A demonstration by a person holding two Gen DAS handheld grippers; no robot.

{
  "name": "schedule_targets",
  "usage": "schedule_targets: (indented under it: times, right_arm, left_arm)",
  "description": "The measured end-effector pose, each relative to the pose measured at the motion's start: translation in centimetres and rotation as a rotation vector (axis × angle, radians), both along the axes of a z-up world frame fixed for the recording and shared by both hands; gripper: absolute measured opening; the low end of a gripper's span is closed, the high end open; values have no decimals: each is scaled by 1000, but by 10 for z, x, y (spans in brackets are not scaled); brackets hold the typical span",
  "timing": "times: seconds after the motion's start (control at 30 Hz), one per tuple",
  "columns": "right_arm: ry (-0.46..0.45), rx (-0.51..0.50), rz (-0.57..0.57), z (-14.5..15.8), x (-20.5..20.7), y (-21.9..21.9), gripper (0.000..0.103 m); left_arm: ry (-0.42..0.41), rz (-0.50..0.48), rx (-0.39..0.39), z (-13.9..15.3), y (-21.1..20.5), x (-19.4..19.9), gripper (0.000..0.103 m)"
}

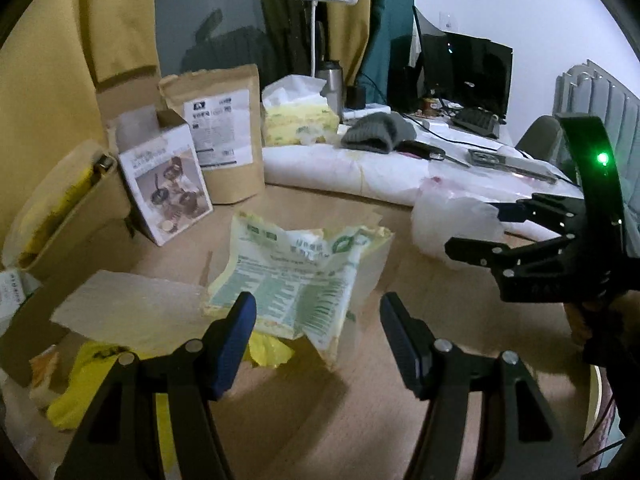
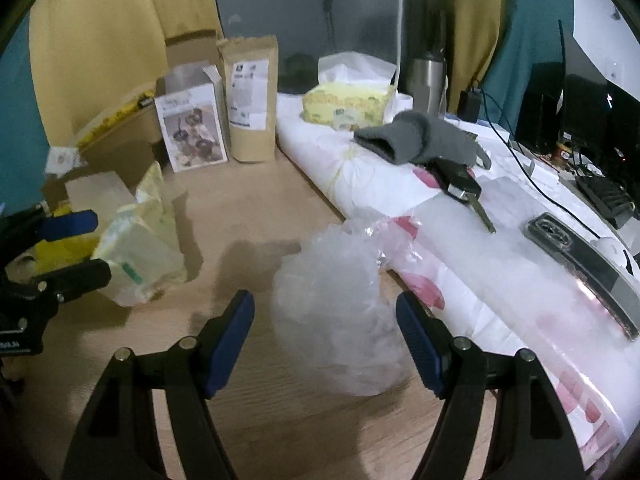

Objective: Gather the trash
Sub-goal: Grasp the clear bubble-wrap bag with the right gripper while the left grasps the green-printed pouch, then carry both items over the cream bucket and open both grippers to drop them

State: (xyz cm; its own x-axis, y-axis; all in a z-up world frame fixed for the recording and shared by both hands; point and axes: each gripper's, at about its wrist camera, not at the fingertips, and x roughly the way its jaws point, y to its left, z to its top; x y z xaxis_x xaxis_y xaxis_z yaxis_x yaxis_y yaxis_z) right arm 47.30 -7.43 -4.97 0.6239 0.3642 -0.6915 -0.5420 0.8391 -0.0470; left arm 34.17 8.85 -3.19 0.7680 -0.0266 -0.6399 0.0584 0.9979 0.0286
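A torn pale-yellow and green wrapper (image 1: pixel 296 280) lies crumpled on the wooden table (image 1: pixel 360 392). My left gripper (image 1: pixel 316 336) is open, its fingers on either side of the wrapper's near edge. A crumpled clear plastic bag (image 2: pixel 336 312) lies by the folded white cloth. My right gripper (image 2: pixel 324 340) is open, its fingers on either side of the bag. The wrapper (image 2: pixel 140 248) and left gripper (image 2: pixel 76 248) show at left in the right wrist view. The right gripper (image 1: pixel 480 236) shows at right in the left wrist view, by the bag (image 1: pixel 452 220).
Yellow plastic (image 1: pixel 104 384) and a paper sheet (image 1: pixel 132 308) lie near left. A white product box (image 1: pixel 164 184), kraft pouch (image 1: pixel 224 132) and cardboard box (image 1: pixel 68 208) stand behind. A tissue pack (image 2: pixel 348 104), grey hat (image 2: pixel 420 140), car key (image 2: pixel 464 188) and phone (image 2: pixel 580 260) rest on the floral cloth (image 2: pixel 500 280).
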Motion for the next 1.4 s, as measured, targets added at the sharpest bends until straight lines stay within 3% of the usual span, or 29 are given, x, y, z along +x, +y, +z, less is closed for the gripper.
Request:
schedule_targets:
  times: [0.1, 0.23, 0.27, 0.33, 0.53, 0.73, 1.4]
  right_arm:
    - [20, 6, 10, -3, 1, 0, 43]
    - [12, 12, 19, -1, -6, -1, 34]
    - [12, 16, 19, 1, -8, -2, 33]
    - [3, 19, 15, 5, -14, -5, 33]
    - [-23, 24, 8, 17, -36, -13, 33]
    - [-41, 37, -14, 27, -62, -27, 33]
    - [-109, 79, -49, 56, -171, -68, 33]
  left_arm:
    - [11, -23, -10, -3, 1, 6, 64]
    - [2, -31, -21, -2, 1, 8, 64]
    - [2, -35, -19, -2, 0, 9, 64]
    - [11, -42, -14, -2, 0, 10, 47]
    - [37, -25, -39, -7, 3, 11, 18]
    - [-4, -50, -53, 4, -6, -6, 12]
    - [-137, -97, -50, 55, -51, -105, 12]
